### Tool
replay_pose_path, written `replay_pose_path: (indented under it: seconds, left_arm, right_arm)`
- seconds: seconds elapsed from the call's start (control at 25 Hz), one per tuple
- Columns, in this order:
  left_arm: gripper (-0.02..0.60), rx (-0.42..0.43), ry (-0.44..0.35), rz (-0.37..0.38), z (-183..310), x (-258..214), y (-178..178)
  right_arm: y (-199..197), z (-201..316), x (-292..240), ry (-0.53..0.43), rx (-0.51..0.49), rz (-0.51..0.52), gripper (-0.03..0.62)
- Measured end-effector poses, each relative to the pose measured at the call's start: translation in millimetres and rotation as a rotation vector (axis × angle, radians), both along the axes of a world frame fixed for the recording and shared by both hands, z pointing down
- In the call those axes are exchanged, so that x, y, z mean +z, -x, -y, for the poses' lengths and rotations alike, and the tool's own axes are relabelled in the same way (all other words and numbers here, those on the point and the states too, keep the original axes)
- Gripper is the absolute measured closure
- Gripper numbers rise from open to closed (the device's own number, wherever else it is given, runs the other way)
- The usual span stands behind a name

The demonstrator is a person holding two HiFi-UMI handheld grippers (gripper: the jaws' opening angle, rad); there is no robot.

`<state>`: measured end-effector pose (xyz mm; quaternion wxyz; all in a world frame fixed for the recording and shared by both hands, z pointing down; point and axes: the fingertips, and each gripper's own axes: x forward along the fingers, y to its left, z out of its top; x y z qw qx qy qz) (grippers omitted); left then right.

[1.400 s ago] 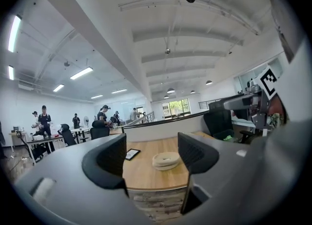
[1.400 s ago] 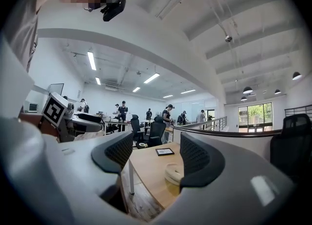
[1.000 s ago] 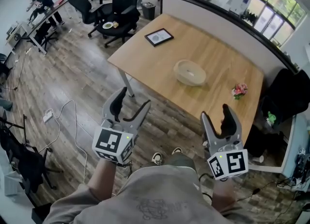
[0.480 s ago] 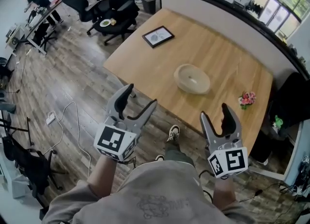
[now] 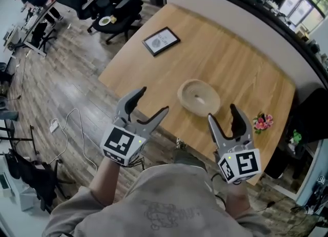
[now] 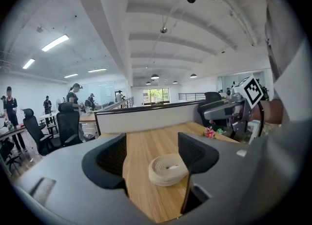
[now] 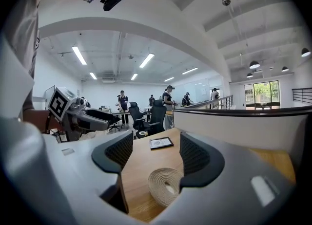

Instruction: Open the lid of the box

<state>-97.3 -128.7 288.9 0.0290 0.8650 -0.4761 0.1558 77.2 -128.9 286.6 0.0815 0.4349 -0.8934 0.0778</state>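
Note:
A round beige woven box (image 5: 199, 97) with its lid on sits near the front of the wooden table (image 5: 230, 61). My left gripper (image 5: 152, 101) hovers over the table's near edge, left of the box, jaws open and empty. To the box's right, close to it, my right gripper (image 5: 222, 114) is open and empty too. In the left gripper view the box (image 6: 167, 169) lies ahead between the open jaws of the left gripper (image 6: 151, 153), apart from them. The right gripper view shows the box (image 7: 163, 185) just past the right gripper (image 7: 156, 153).
A framed picture (image 5: 161, 41) lies at the table's far left and a small pink flower (image 5: 263, 122) near its right edge. A low partition (image 5: 230, 0) runs behind the table. Office chairs (image 5: 120, 5) stand at the back left; a cable (image 5: 72, 123) trails on the floor.
Both grippers have moved forward from above the floor to the table's near edge, closer to the box. Their jaws have stayed open.

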Motion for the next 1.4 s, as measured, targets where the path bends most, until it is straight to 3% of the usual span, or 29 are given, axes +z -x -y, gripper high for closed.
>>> replay_pose_path:
  seconds: [0.48,0.76,0.92,1.0,1.2,1.4]
  left_arm:
    - [0.250,0.088,0.023,0.024,69,9,-7]
    - [0.247,0.273,0.066,0.102,82,29,-15]
    - [0.247,0.367,-0.047,0.147,97,41,-15]
    - [0.245,0.424,-0.066,0.169,101,53,-16]
    - [0.236,0.562,0.016,0.182,103,111,-18]
    - [0.207,0.646,0.088,0.206,102,172,-19]
  right_arm:
    - [-2,67,11,0.024,0.017,-0.031,0.304]
    - [11,72,11,0.036,0.041,-0.005,0.304]
    - [24,77,29,0.079,0.058,-0.023,0.304]
    - [31,79,41,0.108,0.060,-0.037,0.304]
    - [47,88,72,0.183,0.053,-0.042,0.304]
    - [65,93,106,0.258,0.039,-0.053,0.304]
